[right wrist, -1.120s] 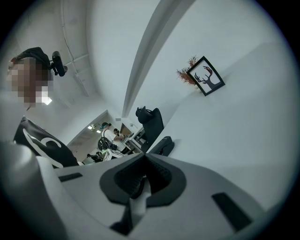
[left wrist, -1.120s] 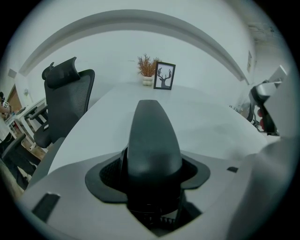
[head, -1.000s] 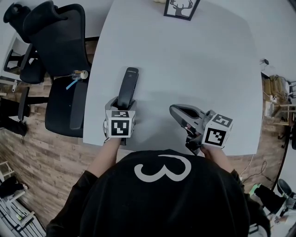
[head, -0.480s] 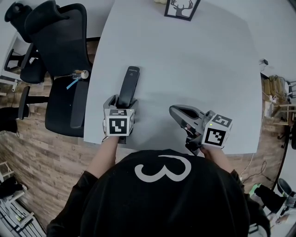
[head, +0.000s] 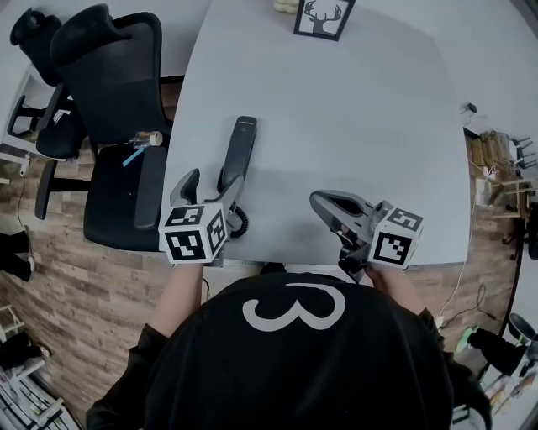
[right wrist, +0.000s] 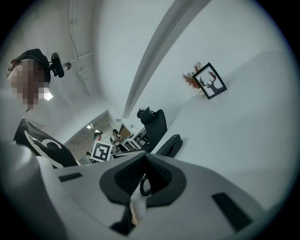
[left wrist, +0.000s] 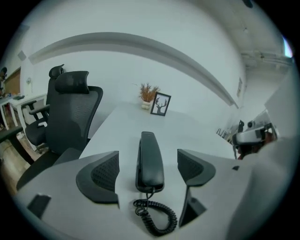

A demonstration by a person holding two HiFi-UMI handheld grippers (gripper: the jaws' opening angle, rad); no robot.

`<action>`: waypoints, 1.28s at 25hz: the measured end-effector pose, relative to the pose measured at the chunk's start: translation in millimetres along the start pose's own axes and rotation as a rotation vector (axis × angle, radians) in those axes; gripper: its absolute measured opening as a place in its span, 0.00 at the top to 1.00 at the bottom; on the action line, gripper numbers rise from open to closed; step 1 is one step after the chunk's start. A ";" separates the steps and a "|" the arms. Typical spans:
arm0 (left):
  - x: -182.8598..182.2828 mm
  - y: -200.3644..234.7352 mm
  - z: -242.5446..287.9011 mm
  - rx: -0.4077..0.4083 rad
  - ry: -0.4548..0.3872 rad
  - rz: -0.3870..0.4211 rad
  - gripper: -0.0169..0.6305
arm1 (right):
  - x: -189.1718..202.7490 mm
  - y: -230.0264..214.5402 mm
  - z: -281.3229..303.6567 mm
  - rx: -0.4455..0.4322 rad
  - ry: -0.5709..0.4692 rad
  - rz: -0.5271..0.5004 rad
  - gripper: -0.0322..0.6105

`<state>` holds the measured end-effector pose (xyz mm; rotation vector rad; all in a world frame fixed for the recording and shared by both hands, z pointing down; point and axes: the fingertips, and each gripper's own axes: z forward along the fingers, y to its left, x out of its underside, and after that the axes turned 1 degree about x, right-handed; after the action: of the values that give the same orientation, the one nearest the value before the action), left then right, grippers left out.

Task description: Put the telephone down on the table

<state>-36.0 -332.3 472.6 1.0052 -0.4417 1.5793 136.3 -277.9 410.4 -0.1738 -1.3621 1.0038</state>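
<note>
Telephone (head: 238,155) flat on worktop (head: 353,126), 12 o'clock of left tool (left wrist: 148,159); jaws have just been opening, wide, empty. Release step, likely; next, back clear.

The slim black telephone (head: 237,155) is lying flat and lengthwise on the pale grey table (head: 361,126), sitting near its left edge and pointing toward the far side, with its coiled cord (head: 239,222) curling at the near end.

Phone (head: 237,158) on table (head: 361,117); chair (head: 113,92) L; frame (head: 323,18) behind.
</note>
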 end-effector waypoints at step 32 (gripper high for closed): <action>48.2 -78.8 -278.6 0.624 -0.156 0.052 0.96 | 107.7 232.6 5.8 -0.045 -0.164 -0.157 0.94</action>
<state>-62.2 -74.1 335.7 1.6057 -0.0690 1.7316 4.0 -69.1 342.3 -0.0175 -1.5238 0.8713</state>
